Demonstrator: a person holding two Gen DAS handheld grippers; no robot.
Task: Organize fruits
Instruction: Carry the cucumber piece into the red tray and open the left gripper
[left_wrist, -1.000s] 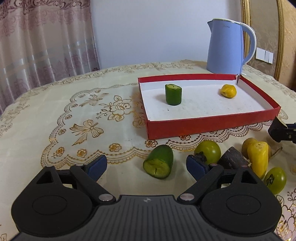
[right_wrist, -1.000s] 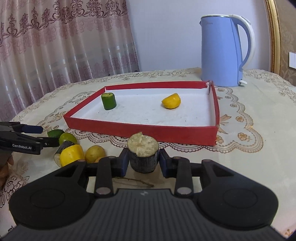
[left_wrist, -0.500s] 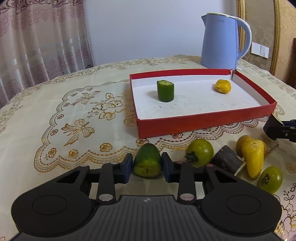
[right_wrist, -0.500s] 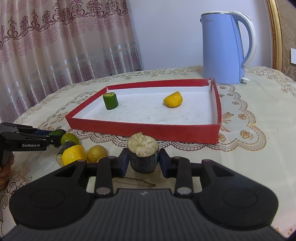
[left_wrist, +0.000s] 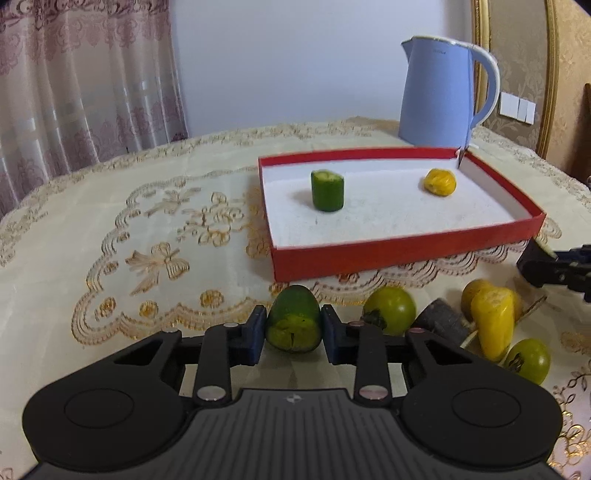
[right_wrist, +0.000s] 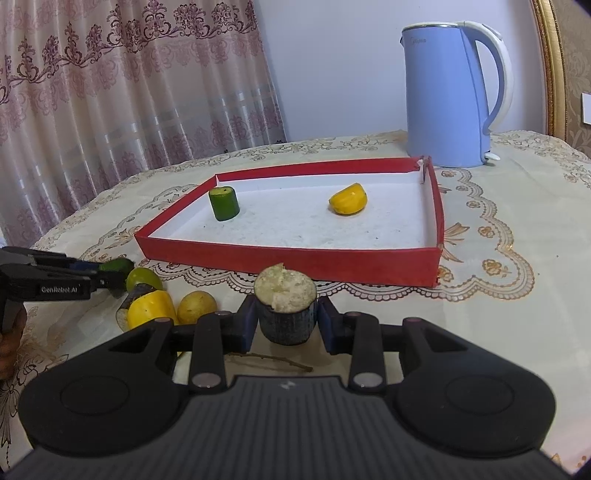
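A red tray (left_wrist: 402, 253) with a white floor holds a green cucumber chunk (left_wrist: 327, 190) and a yellow fruit piece (left_wrist: 439, 182). My left gripper (left_wrist: 293, 330) is shut on a green cut fruit (left_wrist: 294, 323) in front of the tray. My right gripper (right_wrist: 286, 319) is shut on a dark stub with a pale cut top (right_wrist: 285, 302), held before the tray's front wall (right_wrist: 295, 260). Loose on the cloth lie a green round fruit (left_wrist: 391, 305), a dark stub (left_wrist: 443, 325), a yellow pepper-like piece (left_wrist: 494, 321) and another green fruit (left_wrist: 528, 360).
A blue electric kettle (left_wrist: 441, 96) stands behind the tray's far right corner. The round table carries a cream lace cloth (left_wrist: 155, 229). A curtain (right_wrist: 110, 92) hangs behind on the left. A thin twig (right_wrist: 269, 366) lies under my right gripper.
My left gripper closed on the green cut fruit and lifted it slightly. My right gripper, holding the dark stub, rose and moved a little toward the tray.
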